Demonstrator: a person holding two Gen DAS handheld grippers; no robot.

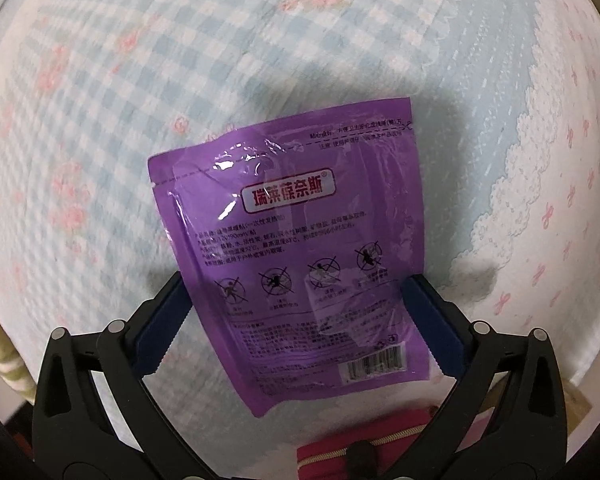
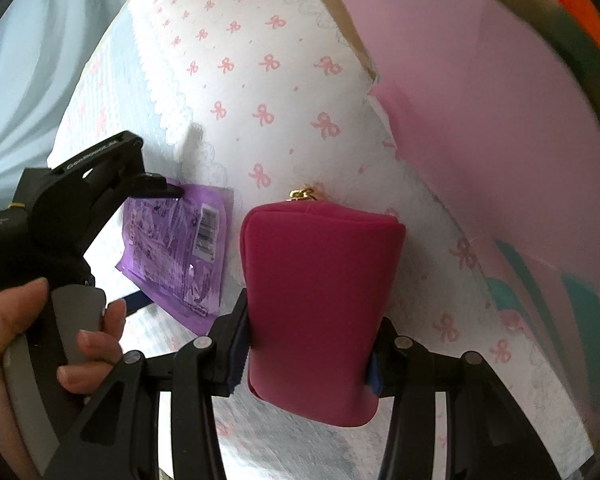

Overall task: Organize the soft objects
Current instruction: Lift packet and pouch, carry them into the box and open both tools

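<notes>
My left gripper (image 1: 296, 300) is shut on a flat purple plastic packet (image 1: 288, 240) with printed text and a barcode, held above the bedding. The packet also shows in the right wrist view (image 2: 176, 256), with the left gripper (image 2: 100, 184) clamped on it. My right gripper (image 2: 308, 352) is shut on a magenta soft zip pouch (image 2: 320, 304) with a gold zipper pull at its far end, held upright over the bed. The pouch's edge shows at the bottom of the left wrist view (image 1: 364, 440).
A blue-and-white checked quilt with pink flowers (image 1: 140, 80) covers the bed. A white cloth with pink bows (image 2: 280, 80) lies beside it, with a lace edge. A pink surface (image 2: 480, 100) is at the right. A person's hand (image 2: 28, 340) holds the left gripper's handle.
</notes>
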